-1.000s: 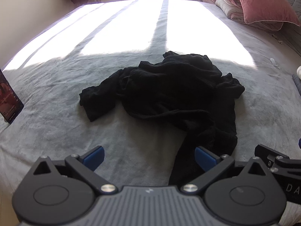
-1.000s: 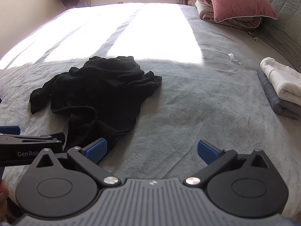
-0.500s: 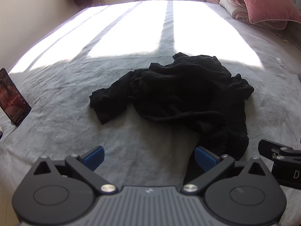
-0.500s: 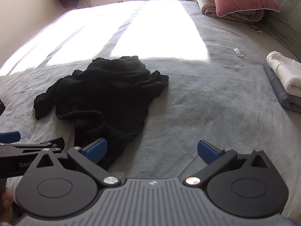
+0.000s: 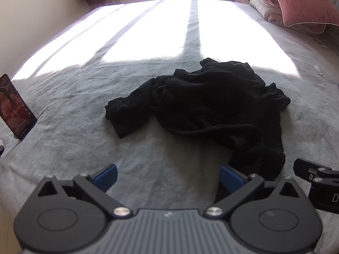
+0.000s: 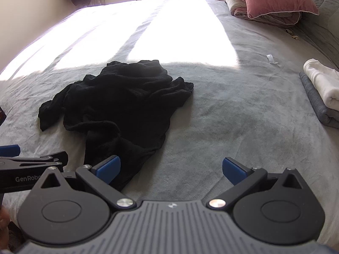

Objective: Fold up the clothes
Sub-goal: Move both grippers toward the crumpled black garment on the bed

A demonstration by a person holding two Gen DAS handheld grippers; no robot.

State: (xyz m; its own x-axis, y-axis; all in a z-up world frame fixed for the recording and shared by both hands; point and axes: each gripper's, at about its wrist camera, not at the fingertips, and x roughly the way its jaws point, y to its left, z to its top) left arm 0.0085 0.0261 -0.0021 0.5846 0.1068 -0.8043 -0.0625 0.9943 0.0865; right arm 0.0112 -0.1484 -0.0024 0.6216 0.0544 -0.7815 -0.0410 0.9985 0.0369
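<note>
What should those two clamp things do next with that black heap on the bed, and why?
Probably ease the right gripper forward and left to pinch the near edge of the black garment. The garment lies crumpled on the grey bedspread, both grippers are open and hold nothing, and that edge lies just by the right gripper's left fingertip. The left gripper could then take another edge.

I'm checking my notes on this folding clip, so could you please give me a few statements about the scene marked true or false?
1. The black garment lies crumpled on the bed. True.
2. The left claw grips the garment. False: it is open and holds nothing.
3. The right claw is open. True.
4. Folded clothes lie at the bed's right side. True.
5. The phone lies on the garment. False: it stands apart, far left.
</note>
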